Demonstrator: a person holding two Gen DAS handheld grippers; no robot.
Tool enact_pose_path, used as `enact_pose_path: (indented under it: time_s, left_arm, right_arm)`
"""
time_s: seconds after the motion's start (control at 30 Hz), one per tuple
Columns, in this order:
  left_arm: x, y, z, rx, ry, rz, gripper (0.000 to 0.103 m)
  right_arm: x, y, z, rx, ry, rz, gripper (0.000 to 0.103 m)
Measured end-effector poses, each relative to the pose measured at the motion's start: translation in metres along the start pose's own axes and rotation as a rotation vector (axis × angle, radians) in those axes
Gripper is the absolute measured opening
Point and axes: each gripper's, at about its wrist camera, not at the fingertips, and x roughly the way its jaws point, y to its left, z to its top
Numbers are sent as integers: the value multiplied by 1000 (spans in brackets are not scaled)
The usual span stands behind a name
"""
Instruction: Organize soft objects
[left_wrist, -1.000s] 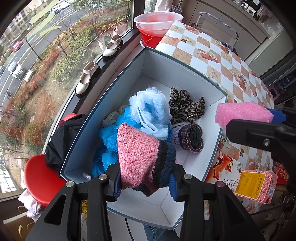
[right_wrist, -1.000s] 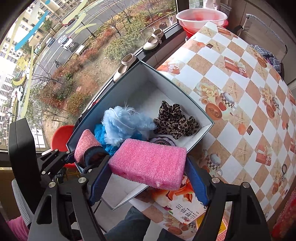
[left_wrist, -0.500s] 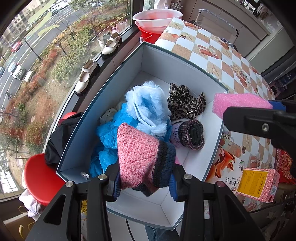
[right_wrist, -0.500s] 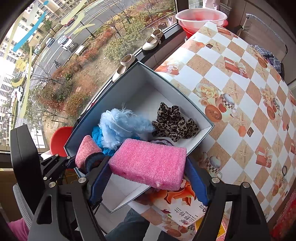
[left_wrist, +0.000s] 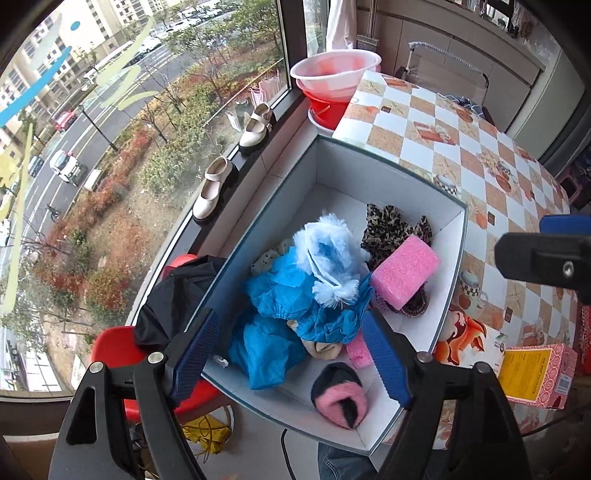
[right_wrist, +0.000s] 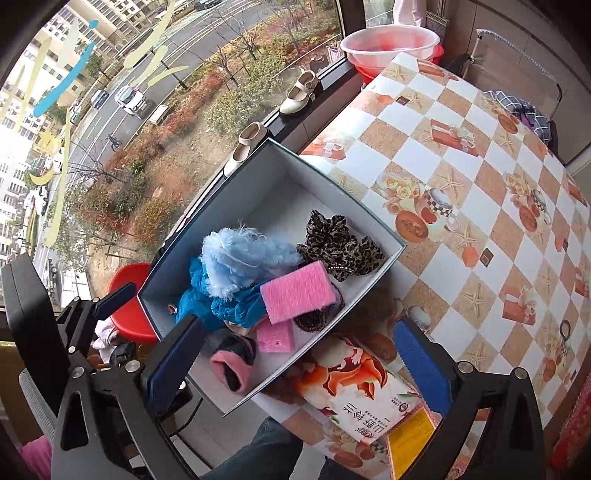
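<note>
A white-lined box (left_wrist: 448, 258) (right_wrist: 284, 173) at the table's edge holds soft things. A pink sponge (left_wrist: 404, 271) (right_wrist: 295, 293) rests tilted on a dark knit roll, beside a fluffy light-blue piece (left_wrist: 328, 258) (right_wrist: 236, 254), blue cloth (left_wrist: 273, 306) and a leopard scrunchie (left_wrist: 391, 229) (right_wrist: 340, 247). A pink and black knit piece (left_wrist: 340, 398) (right_wrist: 232, 363) lies at the box's near end, by a smaller pink sponge (left_wrist: 358, 350) (right_wrist: 275, 336). My left gripper (left_wrist: 290, 356) and right gripper (right_wrist: 297, 365) hang above the box. Their jaws are opening, with nothing held between them.
Two cream shoes (left_wrist: 255, 127) (left_wrist: 212, 190) stand on the window sill. Stacked basins (left_wrist: 334, 79) sit beyond the checked tablecloth (right_wrist: 480, 184). A pink tissue box (left_wrist: 537, 373) and a printed packet (right_wrist: 358, 387) lie near the box. A red stool (left_wrist: 114, 350) with dark cloth stands below.
Both grippers opened and rose a little. The knit piece dropped from the left one into the box's near end, and the pink sponge dropped from the right one onto the pile.
</note>
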Motion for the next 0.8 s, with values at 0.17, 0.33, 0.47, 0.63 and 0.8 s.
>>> enact_pose_path:
  time_s: [0.17,0.33,0.47,0.63,0.8]
  left_arm:
    - [-12,7,0,-16,53,-86,82]
    - [-26,4,-13,-5,63,-102,82]
    - [-29,-4,-24,25,94,-103,82]
    - [-33,-9,-36,64,123,-102,82]
    - [-36,-13,-41,86,136,-95,82]
  right_arm:
    - [-36,6,-19,4,-49,-3,103]
    - [-45,11,-34,21,-32,-6,103]
    - [-42,9,-45,51,-18,-14,103]
    - [-37,3,-57,99,13,-9,103]
    - [-33,6,-62,100,28,-12,103]
